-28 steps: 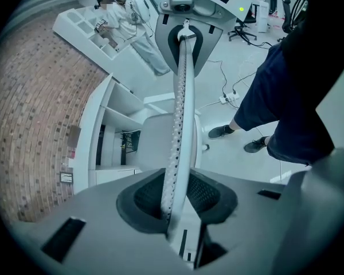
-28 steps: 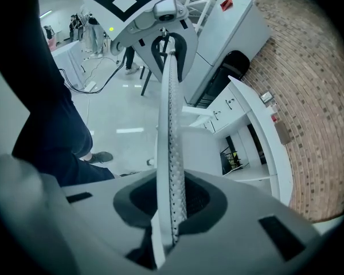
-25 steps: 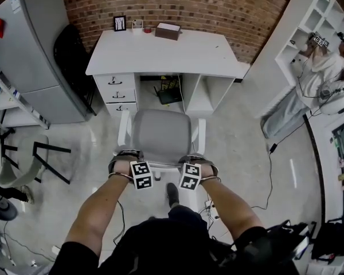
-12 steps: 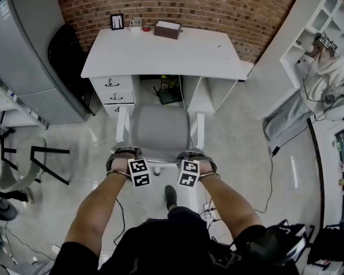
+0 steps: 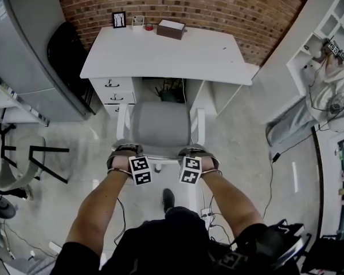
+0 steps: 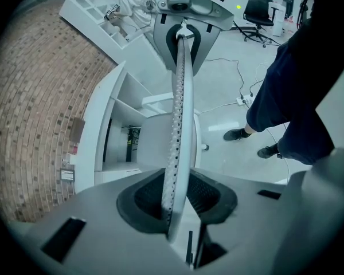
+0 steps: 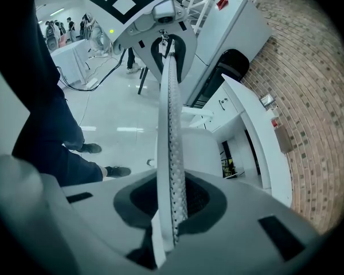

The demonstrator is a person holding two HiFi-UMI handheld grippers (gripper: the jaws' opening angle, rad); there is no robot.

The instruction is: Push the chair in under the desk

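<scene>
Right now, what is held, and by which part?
The chair, by its backrest's top edge: left gripper near the left end, right gripper near the right end.

The person wore a black short-sleeved top (image 5: pixel 160 242), dark navy trousers (image 6: pixel 298 90) and black shoes (image 6: pixel 238 134), while the pale-grey left gripper (image 5: pixel 126 150) and right gripper (image 5: pixel 193 150) each bore a cube (image 5: pixel 140 171) of black-and-white square markers and dark textured pads (image 6: pixel 209 192) lining the jaws.

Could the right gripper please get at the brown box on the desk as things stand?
Probably not: the right gripper is clamped on the chair, which, with the desk, lies between it and the box by the wall.
</scene>
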